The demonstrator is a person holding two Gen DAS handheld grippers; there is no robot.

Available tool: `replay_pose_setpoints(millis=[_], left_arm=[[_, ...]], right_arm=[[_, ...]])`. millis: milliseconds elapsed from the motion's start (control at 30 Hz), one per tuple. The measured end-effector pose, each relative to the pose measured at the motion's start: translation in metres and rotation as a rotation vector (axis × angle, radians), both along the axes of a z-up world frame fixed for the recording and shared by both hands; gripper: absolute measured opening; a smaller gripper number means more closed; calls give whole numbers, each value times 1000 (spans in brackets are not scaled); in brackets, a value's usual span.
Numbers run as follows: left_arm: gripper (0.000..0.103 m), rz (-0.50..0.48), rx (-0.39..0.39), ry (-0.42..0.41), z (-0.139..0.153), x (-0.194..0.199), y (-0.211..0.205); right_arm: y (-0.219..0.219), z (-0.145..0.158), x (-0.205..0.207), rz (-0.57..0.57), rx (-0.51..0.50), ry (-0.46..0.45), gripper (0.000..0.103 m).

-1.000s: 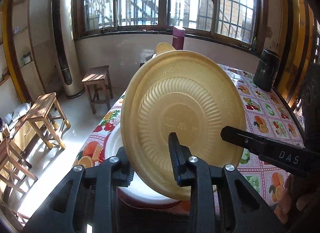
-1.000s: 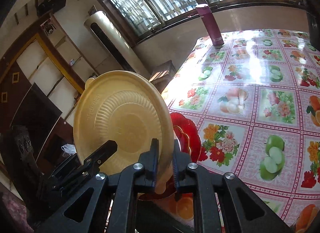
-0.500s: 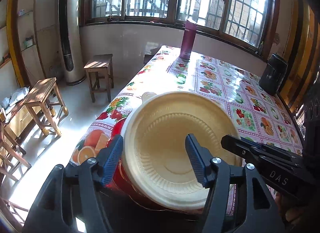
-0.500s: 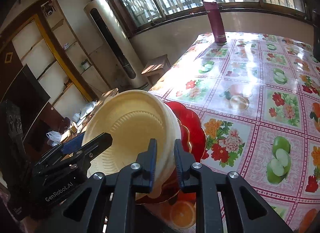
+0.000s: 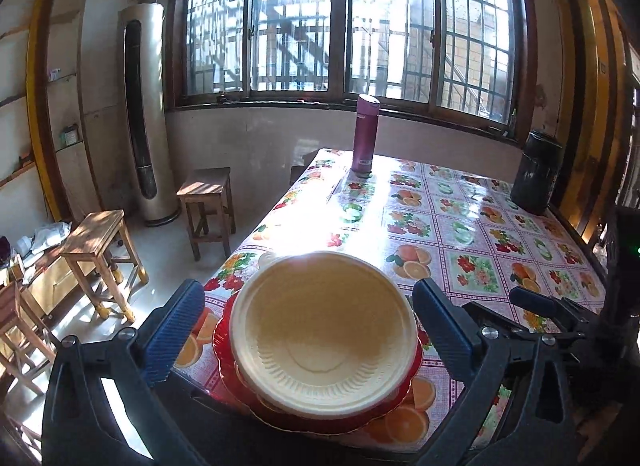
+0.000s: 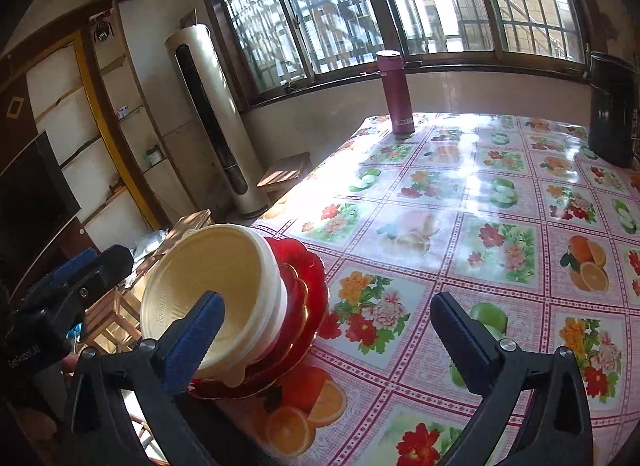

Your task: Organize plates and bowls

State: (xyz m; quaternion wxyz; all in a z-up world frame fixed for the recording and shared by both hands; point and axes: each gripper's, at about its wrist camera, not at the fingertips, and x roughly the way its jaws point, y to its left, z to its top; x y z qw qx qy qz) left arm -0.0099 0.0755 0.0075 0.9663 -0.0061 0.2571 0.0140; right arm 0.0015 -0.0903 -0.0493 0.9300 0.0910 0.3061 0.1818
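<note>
Left wrist view: the left tool (image 5: 308, 330), jaws just opened wide and gripping nothing, is framing the cream ribbed disposable bowl (image 5: 324, 346), now sitting between its fingers on the scalloped red glass plates (image 5: 320, 424); the right tool (image 6: 328, 342) is likewise gaping empty, the stack off its left finger. Stacking looks finished; no other dishes are showing on the fruit-patterned bench (image 5: 460, 225).

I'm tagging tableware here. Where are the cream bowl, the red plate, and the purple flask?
cream bowl (image 5: 324, 330): left wrist view, inner bottom.
red plate (image 6: 310, 266): right wrist view, scalloped rim beside the bowl.
purple flask (image 5: 365, 133): left wrist view, middle of its body.
</note>
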Motion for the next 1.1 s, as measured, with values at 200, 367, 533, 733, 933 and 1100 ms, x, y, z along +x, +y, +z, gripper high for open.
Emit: replay_pose_setpoints(millis=[200,367,533,733,933,1100], left_arm=[[103,-91,52,10,-2,-2,-51],[103,-157,86,12,-1,-3,-90],[103,-207,106,23,0,0,-125],[103,-251,116,49,-3,9,-157],[103,-245,108,72,-5,17,-171],[103,-166,119,53,-4,17,-157]], right_arm=[[-54,3,-18,-113,-37,-51,103],[-103,5,-32,-216,-49,-72,103],[-150,4,-45,-310,-45,-73,103],[-191,-3,-55,-380,-44,-56,103],[-209,-8,-53,-396,-35,-41,103],[-198,-12,-45,-352,-20,-32,103]])
